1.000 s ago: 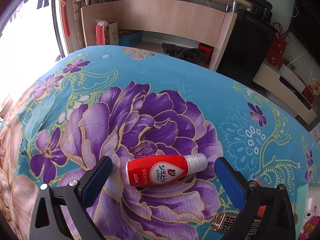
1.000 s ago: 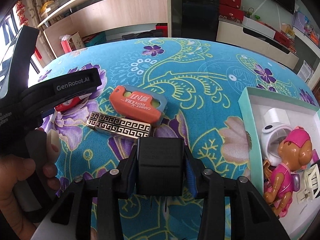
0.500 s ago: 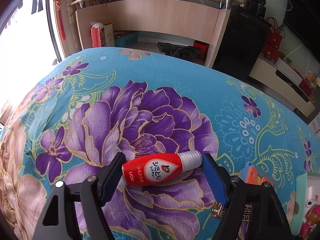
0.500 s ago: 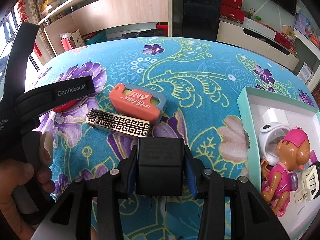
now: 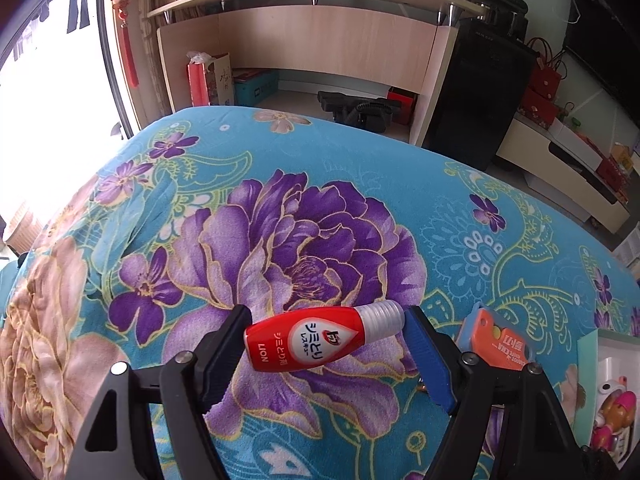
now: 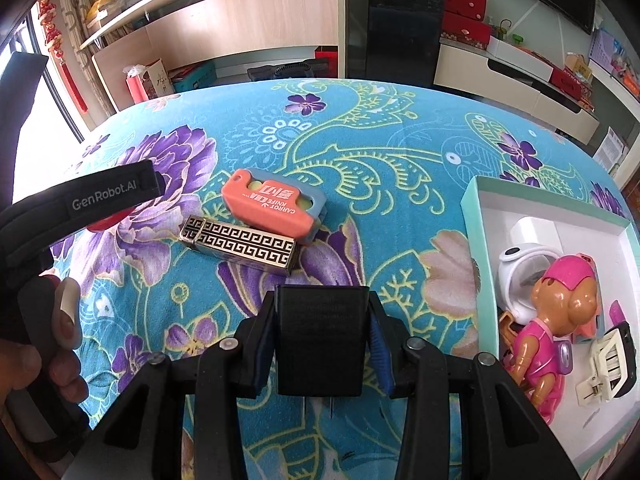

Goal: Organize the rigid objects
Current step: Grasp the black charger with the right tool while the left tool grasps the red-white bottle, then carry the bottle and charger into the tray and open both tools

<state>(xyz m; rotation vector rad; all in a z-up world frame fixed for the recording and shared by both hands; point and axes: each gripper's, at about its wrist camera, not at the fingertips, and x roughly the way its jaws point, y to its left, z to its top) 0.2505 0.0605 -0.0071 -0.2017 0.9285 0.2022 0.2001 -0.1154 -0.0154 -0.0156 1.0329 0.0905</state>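
My left gripper point(image 5: 326, 334) is shut on a small red bottle point(image 5: 312, 340) with a clear cap, gripped end to end and held tilted just above the floral cloth. My right gripper point(image 6: 322, 340) is shut on a black box point(image 6: 322, 344) and holds it above the cloth. An orange carrot-shaped knife case point(image 6: 276, 206) and a black-and-gold patterned box point(image 6: 240, 244) lie side by side ahead of it. The knife case also shows in the left wrist view point(image 5: 496, 344). The left gripper's body point(image 6: 80, 208) hides most of the bottle in the right wrist view.
A shallow white tray with a teal rim point(image 6: 476, 264) sits at the right, holding a pink toy figure point(image 6: 556, 320), a white round gadget point(image 6: 524, 276) and a white clip point(image 6: 604, 368). Shelves, a black cabinet and a low TV unit stand beyond the table.
My left gripper closed from wide open onto the red bottle and lifted it slightly, tilting it. My right gripper kept holding the black box almost still.
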